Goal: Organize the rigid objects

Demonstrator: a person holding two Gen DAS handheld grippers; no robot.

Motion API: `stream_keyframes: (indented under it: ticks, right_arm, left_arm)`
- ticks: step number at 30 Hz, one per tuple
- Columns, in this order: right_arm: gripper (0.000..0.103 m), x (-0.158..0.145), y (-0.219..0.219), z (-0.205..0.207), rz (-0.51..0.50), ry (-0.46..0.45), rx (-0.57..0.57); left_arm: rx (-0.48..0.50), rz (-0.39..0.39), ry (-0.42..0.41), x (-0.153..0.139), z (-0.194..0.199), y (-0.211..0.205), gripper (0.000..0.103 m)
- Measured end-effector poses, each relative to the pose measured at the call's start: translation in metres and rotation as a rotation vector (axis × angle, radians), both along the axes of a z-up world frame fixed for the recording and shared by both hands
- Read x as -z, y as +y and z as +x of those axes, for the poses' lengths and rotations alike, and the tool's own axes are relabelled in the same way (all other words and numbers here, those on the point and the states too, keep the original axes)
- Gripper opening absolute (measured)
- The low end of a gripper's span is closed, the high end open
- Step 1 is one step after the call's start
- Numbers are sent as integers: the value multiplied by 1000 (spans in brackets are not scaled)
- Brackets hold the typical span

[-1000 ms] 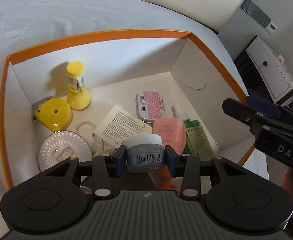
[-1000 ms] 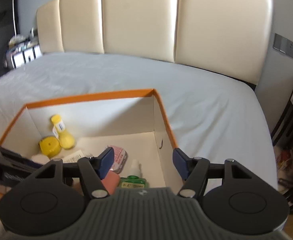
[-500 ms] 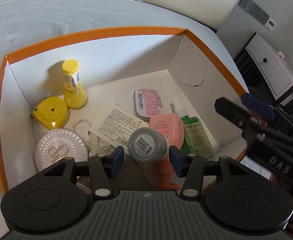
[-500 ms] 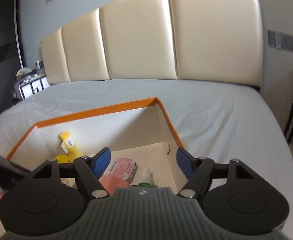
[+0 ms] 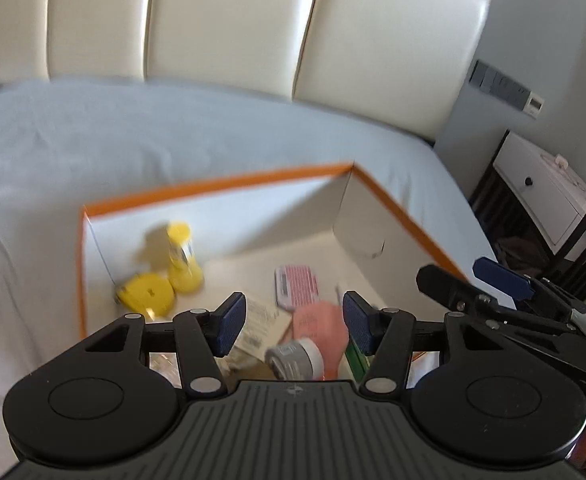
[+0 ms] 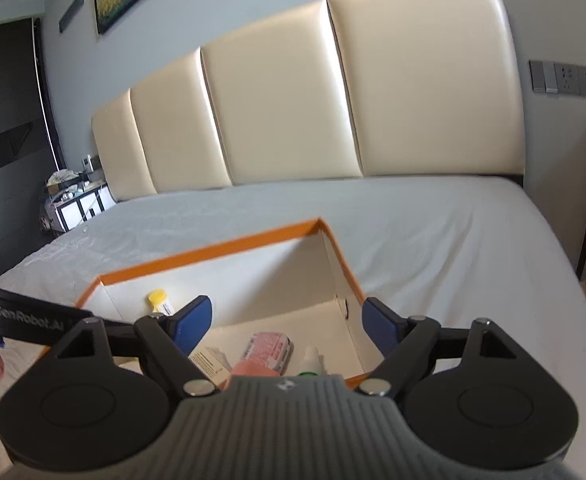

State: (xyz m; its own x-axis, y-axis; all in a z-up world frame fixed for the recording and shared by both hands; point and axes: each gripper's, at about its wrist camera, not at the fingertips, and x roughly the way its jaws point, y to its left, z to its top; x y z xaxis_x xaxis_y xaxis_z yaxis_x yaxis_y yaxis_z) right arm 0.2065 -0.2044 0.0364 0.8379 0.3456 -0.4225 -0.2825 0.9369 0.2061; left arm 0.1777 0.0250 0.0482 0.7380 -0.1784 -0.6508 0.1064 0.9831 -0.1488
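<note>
Both grippers hang spread and empty above the orange-rimmed box (image 5: 221,184). The grey jar (image 5: 295,358) lies tipped inside, just below the left gripper (image 5: 293,322), nearer it than the right gripper (image 6: 289,326).

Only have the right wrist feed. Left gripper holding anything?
Observer: No. The left gripper has its jaws spread with nothing between them.
Operator: Where's the grey jar?
Observer: The grey jar lies on its side in the orange box, against the pink tube.
Operator: Anything next to the yellow bottle?
Observer: A round yellow item sits right beside the yellow bottle, near the box's left wall.
</note>
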Motion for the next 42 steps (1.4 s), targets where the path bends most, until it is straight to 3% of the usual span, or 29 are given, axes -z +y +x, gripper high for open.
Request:
stream_keyframes:
  ticks: [6,9,11,14,18,22,29,42]
  right_arm:
    - [92,-21,-3,-38,-14,-73,-13]
    - [96,-23,-12,-62,4,-90,10]
    - [96,-19,-16,-76,-1,-83,19]
    - [97,-7,-17,-91,-36,-49,31]
    - [97,-2,-20,-105,-8,-28,60]
    - [99,1,-14,-115,-41,-50,53]
    - [99,15,-3,-99,-79,43,66]
    - [99,20,-1,-93,-115,64,82]
  left_arm:
    - [-128,77,-190,-26,-60,5,67]
    - [-221,77,-289,-29,-90,7,81]
    - [-275,63,-313,-22,-106,4,90]
    - [-319,49,-305,-2,-122,-7,90]
    - [-326,119,-298,19,-131,-19,90]
    - [-365,79,-255,25,-129,-9,94]
    - [-425,64,-174,37,-130,-6,94]
    - [-419,43,-149,38,-132,-6,94]
